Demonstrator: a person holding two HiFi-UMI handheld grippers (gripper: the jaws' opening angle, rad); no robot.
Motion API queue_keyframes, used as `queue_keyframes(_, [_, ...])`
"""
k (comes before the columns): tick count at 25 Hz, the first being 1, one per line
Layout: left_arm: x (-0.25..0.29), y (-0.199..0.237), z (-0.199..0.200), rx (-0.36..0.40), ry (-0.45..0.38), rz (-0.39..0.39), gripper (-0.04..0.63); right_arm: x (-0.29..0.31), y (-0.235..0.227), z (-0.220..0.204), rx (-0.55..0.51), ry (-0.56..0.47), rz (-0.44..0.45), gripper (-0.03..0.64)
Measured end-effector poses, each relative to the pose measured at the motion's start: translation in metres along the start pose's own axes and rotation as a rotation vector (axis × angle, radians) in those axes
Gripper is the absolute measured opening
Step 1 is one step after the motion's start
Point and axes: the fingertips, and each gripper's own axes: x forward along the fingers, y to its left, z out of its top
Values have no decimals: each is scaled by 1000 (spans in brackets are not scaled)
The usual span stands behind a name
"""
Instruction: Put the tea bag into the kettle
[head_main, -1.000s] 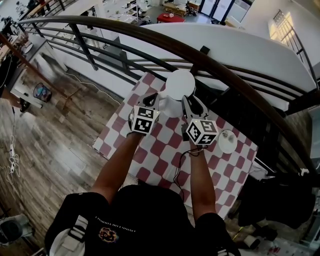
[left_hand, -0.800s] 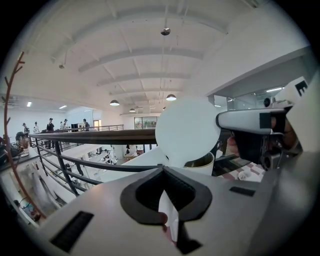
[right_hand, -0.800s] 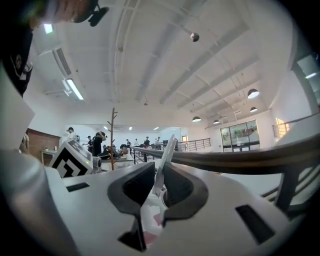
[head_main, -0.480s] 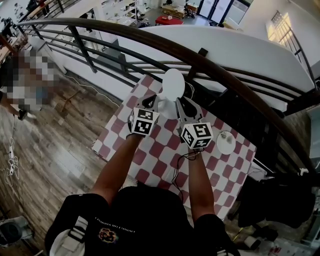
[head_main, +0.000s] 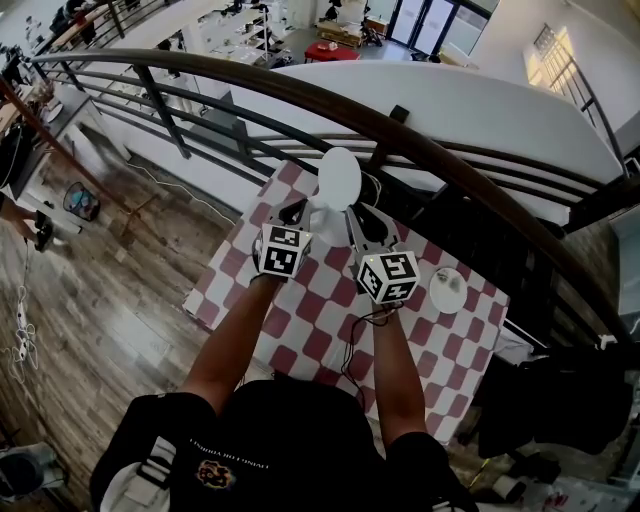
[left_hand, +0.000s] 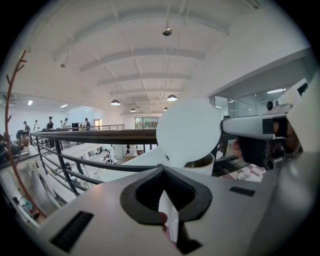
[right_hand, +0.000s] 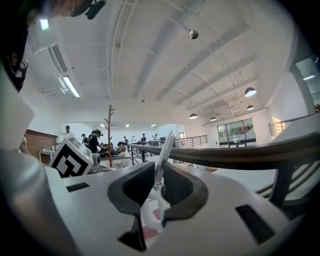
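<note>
White paper of the tea bag (left_hand: 170, 220) pinched between the pressed-together jaws of the left hand-held gripper (head_main: 297, 208), held aloft near the kettle (left_hand: 202, 163) on the checked tabletop (head_main: 320, 300) and not yet over its mouth. Right hand-held gripper (right_hand: 159, 172), jaws just closed, clamped on the rim of the lid (right_hand: 167, 145) and standing it upright, most likely to clear the way for the drop. Seems to call next for carrying the bag forward over the rim and lowering it inside before any release.
</note>
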Motion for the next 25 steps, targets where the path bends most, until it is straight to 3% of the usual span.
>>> queue_keyframes(10, [-2, 2, 5, 37, -19, 33, -2, -6, -4, -8, 7, 23, -13, 66])
queue_keyframes(16, [-2, -2, 2, -29, 6, 8, -2, -14, -8, -15, 13, 41, -26, 66])
queue_keyframes(25, [-8, -38, -10, 74, 42, -58, -2, -31, -21, -22, 26, 53, -69, 66])
